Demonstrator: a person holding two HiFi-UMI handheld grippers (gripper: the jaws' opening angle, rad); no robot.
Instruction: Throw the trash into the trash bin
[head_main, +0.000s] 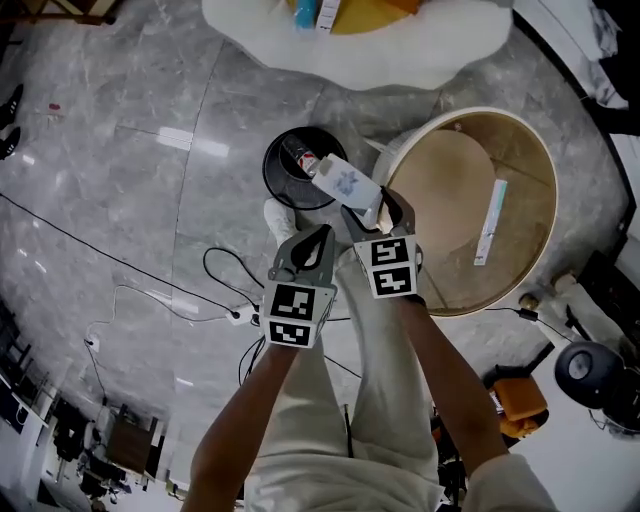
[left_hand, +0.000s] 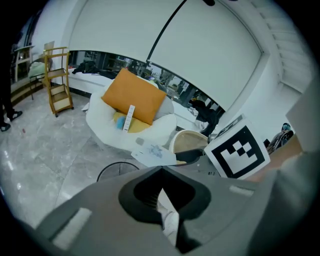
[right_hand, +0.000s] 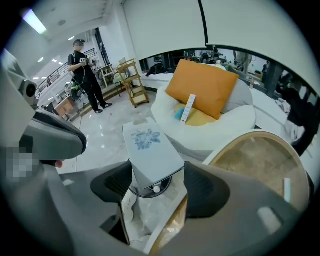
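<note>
Right gripper (head_main: 368, 212) is clamping one end of the trash, a flat white pack with a blue flower print (head_main: 345, 183); the right gripper view is showing both jaws pressing on its sides. In the head view the pack is overlapping the right rim of the black trash bin (head_main: 283, 190), which is standing on the grey floor just left of the round wooden table (head_main: 520, 150). Something with a red patch is lying inside the bin. Left gripper (head_main: 312, 243) is hanging just beside the right one, nearer, jaws closed together and gripping nothing. White seat with orange cushion (right_hand: 207, 87) is sitting at far side.
</note>
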